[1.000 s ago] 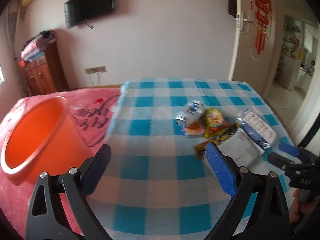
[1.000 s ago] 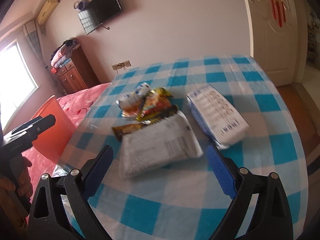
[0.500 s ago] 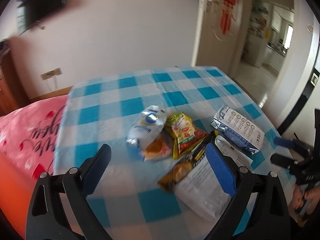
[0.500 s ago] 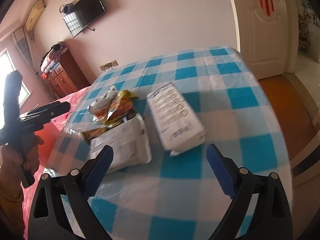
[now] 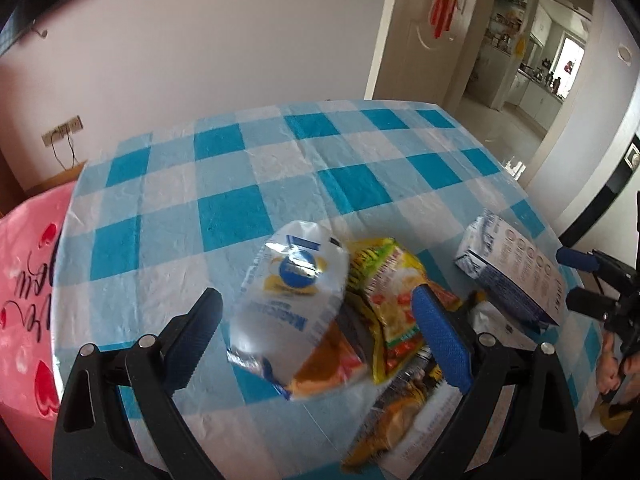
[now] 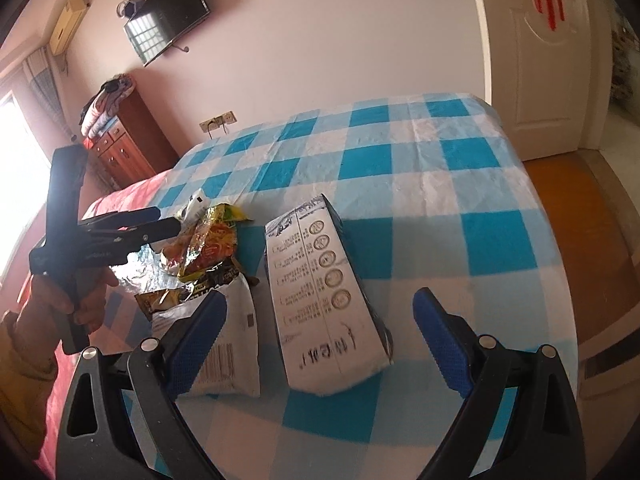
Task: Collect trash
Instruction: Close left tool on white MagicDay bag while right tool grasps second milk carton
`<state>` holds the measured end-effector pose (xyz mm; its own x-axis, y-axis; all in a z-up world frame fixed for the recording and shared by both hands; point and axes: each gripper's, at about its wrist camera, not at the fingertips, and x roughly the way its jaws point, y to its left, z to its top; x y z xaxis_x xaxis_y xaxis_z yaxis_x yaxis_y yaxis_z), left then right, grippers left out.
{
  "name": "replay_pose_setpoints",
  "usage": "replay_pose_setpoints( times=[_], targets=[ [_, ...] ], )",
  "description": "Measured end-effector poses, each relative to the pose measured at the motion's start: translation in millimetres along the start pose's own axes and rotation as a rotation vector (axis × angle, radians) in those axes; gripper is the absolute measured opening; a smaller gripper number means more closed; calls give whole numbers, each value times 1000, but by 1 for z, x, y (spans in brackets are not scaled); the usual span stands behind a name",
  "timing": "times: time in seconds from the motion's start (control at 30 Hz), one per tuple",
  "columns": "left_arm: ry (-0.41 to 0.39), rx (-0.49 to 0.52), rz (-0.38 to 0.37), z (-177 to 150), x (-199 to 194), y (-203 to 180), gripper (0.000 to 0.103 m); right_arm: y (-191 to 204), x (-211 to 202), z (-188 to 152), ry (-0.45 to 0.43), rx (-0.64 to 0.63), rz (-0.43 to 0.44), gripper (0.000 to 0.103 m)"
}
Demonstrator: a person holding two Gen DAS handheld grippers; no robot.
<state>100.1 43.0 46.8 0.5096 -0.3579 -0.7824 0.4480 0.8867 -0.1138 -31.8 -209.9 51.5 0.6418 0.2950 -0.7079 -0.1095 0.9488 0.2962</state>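
Note:
A heap of trash lies on the blue-checked table (image 5: pixel 256 168). In the left wrist view my open left gripper (image 5: pixel 320 316) hovers over a white and blue snack bag (image 5: pixel 292 300), with a yellow noodle packet (image 5: pixel 384 292) beside it. A white and blue carton (image 5: pixel 512 276) lies further right. In the right wrist view my open right gripper (image 6: pixel 320 328) straddles the carton (image 6: pixel 320 296), with a white printed bag (image 6: pixel 228 352) by its left finger. The left gripper (image 6: pixel 152 224) also shows there over the wrappers (image 6: pixel 208 244).
A pink cloth (image 5: pixel 24 280) covers the surface left of the table. A wooden cabinet (image 6: pixel 128 140) and wall television (image 6: pixel 168 12) stand at the back. A white door (image 6: pixel 548 60) and open floor (image 6: pixel 580 220) lie to the right.
My left gripper swung right from the orange bucket and came down over the white snack bag. My right gripper shifted right, from over the white bag to around the carton.

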Motion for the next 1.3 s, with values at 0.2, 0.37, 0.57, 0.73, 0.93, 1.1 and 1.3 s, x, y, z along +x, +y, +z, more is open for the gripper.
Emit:
replay_pose_setpoints(
  times=[0.2,0.37,0.57,0.73,0.93,1.1,1.3],
  targets=[
    [10,-42,-41,3,11,12,96,2,18,3,29,-23,4,93],
    [16,-52,-52,1,20,16,88,3,30,2,51,-42,-4,93],
    [-9,-87,-81,-1,23,21,73,7,38,2,54,-79,-26,93],
    [-24,-92,-81,-4,21,21,64,10,40,2,48,-104,-64,93],
    [-32,-129,-83,-11,20,28,64,11,38,2,43,-114,-90,84],
    [-47,-157,-83,-17,14,28,64,13,43,-2,56,-138,-115,77],
    [-74,-192,-77,-28,3,32,64,13,40,-3,40,-132,-124,70]
  ],
)
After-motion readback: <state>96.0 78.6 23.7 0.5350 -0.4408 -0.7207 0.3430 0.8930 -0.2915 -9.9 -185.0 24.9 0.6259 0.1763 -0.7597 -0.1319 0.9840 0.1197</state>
